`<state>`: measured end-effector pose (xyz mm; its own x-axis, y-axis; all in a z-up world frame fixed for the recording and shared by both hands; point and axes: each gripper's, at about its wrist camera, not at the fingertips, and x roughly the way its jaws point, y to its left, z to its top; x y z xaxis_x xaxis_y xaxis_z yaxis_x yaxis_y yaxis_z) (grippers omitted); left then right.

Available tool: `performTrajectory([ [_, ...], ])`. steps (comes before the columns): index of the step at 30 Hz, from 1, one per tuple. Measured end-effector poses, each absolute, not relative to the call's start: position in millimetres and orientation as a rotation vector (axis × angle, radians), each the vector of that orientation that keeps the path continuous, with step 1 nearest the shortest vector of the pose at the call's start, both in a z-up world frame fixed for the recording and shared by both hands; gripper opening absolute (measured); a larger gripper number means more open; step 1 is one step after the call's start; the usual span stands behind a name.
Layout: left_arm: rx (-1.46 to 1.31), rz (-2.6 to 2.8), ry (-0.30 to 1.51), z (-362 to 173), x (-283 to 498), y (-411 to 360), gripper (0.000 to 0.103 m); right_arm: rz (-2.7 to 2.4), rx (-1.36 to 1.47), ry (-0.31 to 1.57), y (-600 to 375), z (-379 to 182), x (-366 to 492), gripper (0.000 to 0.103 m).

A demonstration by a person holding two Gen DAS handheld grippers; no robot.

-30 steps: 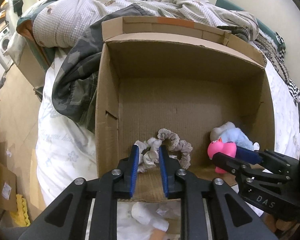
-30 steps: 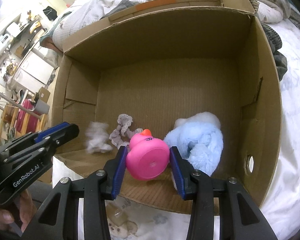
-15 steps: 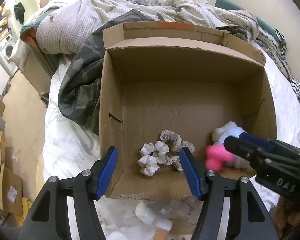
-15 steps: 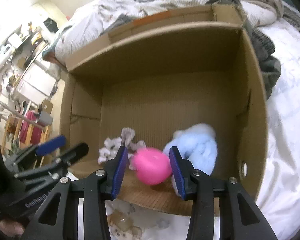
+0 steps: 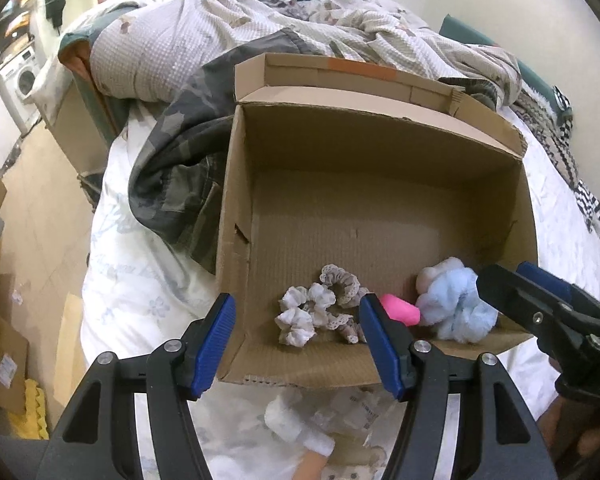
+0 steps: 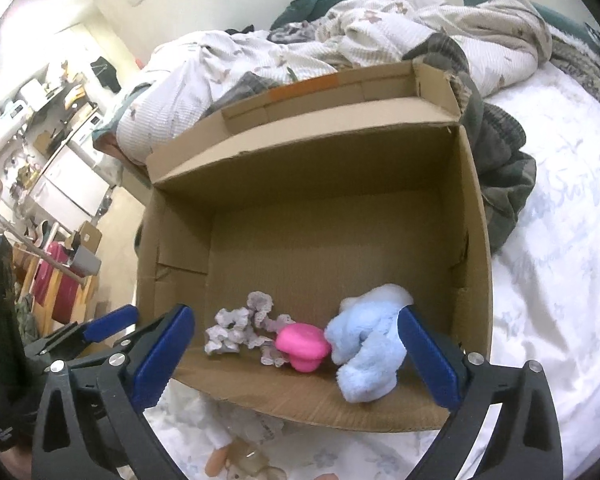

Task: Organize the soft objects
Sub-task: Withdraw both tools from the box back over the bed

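**Three soft things boxed, more waiting on the bed**

The soft items I'm sorting sit in a row along the near edge of the cardboard box (image 5: 380, 208) floor: a cluster of pale scrunchies (image 5: 320, 314) on the left, a pink rubber toy (image 6: 302, 340) in the middle touching them, and a fluffy blue plush (image 6: 366, 354) on the right, pressed against the pink one. All three lie loose on the cardboard; nothing is held.

My left tongs (image 5: 298, 346) hang just above the box's near wall, spread wide, empty, with the scrunchies showing between the blue pads. My right tongs (image 6: 296, 364) are likewise spread wide and empty, framing the pink toy and the plush without touching the toy; whether the right pad brushes the plush I cannot tell.

I judge the job partly done: these three are in, and most of the box floor is bare. On the white sheet (image 6: 560, 280) just in front of the box lies another small soft toy (image 5: 300, 428), pale and only partly in view, which I take to be next. Behind the box, the rumpled bedding (image 5: 220, 40) looks like background rather than my work.
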<state>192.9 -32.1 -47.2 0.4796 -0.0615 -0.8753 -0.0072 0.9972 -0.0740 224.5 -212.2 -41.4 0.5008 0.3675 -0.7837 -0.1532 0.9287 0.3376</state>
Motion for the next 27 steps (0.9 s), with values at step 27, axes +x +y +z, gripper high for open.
performTrajectory([
  [27,-0.044,0.041,1.074,-35.2,136.5,-12.2,0.061,0.333,0.228,0.989,-213.1,-31.1,160.3,0.103],
])
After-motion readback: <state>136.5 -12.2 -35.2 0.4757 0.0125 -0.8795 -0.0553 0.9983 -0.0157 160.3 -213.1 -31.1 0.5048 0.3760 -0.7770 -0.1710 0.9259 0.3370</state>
